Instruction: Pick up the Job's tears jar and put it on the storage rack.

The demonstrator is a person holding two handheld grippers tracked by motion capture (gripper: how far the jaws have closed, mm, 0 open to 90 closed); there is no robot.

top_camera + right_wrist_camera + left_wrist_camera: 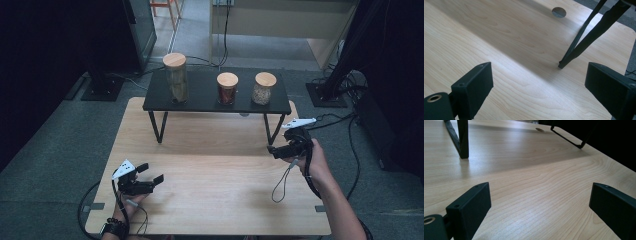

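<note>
Along the worktop's (210, 150) far edge three jars stand on a black shelf (200, 95); right claw (281, 150) hovers nearer, left claw (150, 175) near the front-left corner; both gape wide, empty.

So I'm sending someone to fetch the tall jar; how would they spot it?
Look at the black shelf standing at the far side of the wooden table. Three wooden-lidded jars stand on it. The tall jar is at the left end, clearly higher than the two short ones.

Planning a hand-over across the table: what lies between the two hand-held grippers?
Bare wooden tabletop between the left hand-held gripper and the right hand-held gripper, in the high view.
</note>
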